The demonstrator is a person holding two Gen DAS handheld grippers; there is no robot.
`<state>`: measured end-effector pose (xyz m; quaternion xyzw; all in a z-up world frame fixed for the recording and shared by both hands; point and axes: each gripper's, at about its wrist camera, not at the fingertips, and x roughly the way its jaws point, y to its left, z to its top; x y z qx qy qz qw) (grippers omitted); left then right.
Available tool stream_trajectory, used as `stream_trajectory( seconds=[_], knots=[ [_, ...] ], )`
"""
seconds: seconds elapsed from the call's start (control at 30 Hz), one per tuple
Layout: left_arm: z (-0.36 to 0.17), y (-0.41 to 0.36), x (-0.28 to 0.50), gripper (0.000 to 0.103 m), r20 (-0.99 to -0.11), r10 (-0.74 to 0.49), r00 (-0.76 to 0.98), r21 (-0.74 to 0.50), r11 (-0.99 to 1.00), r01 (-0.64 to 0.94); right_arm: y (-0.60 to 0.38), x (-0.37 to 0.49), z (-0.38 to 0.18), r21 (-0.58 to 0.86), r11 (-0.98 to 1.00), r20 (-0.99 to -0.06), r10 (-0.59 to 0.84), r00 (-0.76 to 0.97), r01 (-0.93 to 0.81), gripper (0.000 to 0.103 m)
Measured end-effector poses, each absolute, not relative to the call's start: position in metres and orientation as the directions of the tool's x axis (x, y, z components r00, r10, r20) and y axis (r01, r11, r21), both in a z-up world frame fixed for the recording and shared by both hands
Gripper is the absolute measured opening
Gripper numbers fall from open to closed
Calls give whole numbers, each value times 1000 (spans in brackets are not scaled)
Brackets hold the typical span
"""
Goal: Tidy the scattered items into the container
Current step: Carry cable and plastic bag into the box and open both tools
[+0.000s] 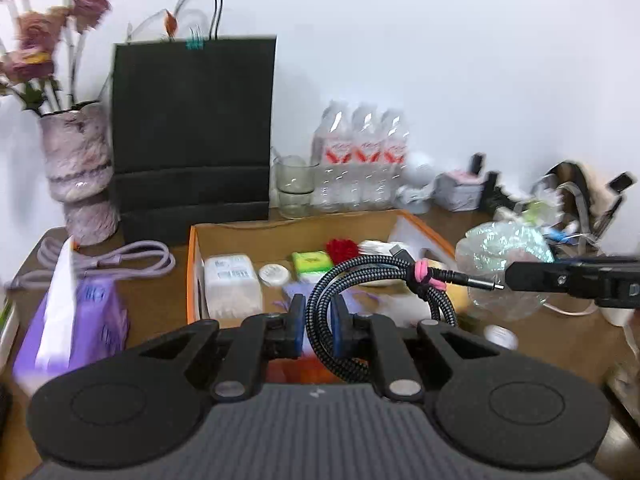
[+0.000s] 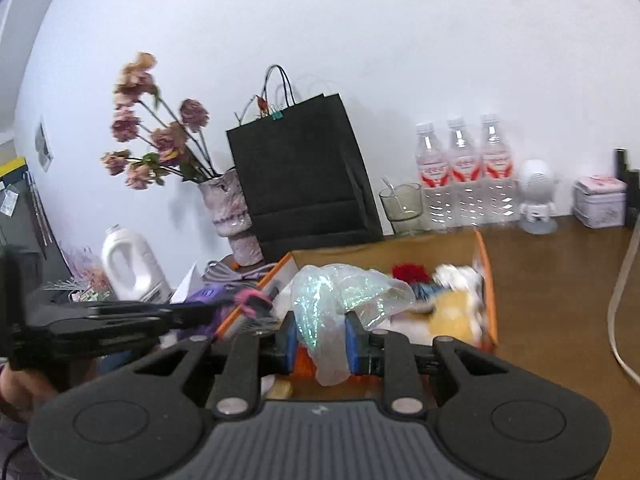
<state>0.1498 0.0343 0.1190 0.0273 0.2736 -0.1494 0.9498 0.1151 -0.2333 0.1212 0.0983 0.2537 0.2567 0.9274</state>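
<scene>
Left wrist view is read from left to right: a purple tissue box [image 1: 76, 320] and a lilac cable [image 1: 120, 262] are seen on the bench [image 1: 160, 300] beside the orange-rimmed cardboard box [image 1: 192, 276], and a coiled braided cable [image 1: 352, 300], bound with a pink tie [image 1: 426, 276], is pinched between the nearly closed jaws of the left gripper [image 1: 318, 330]. Further right, an iridescent plastic bag [image 2: 340, 300] is clamped in the almost shut jaws of the right gripper [image 2: 320, 340], just above the box's near edge. Both things are held over the box, not yet in it. Snagging is judged likely: the cable's free plug end sticks out towards the bag and the other gripper. The limp bag could be dragged back out on release. Both grippers are angled gently downward, side by side and close together.
</scene>
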Motion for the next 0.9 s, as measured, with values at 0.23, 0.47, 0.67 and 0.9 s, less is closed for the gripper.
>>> stream_trajectory(
  seconds=[0.23,0.47,0.67,0.9],
  knots=[
    [84,3,264,14,-674,-199,711,79,938,338,-196,254,104,284,914,-648,406,644,-290,22],
    [40,-27,308,14,-781,-90,619,237,873,426,-176,314,48,207,954,-837,288,465,-218,23],
    [26,-15,312,20,-817,-92,570,180,897,403,-171,321,30,188,953,-870,274,410,-238,25],
    [42,-12,301,42,-824,-93,559,145,919,366,-180,324,38,237,941,-867,317,384,-240,44]
  ],
)
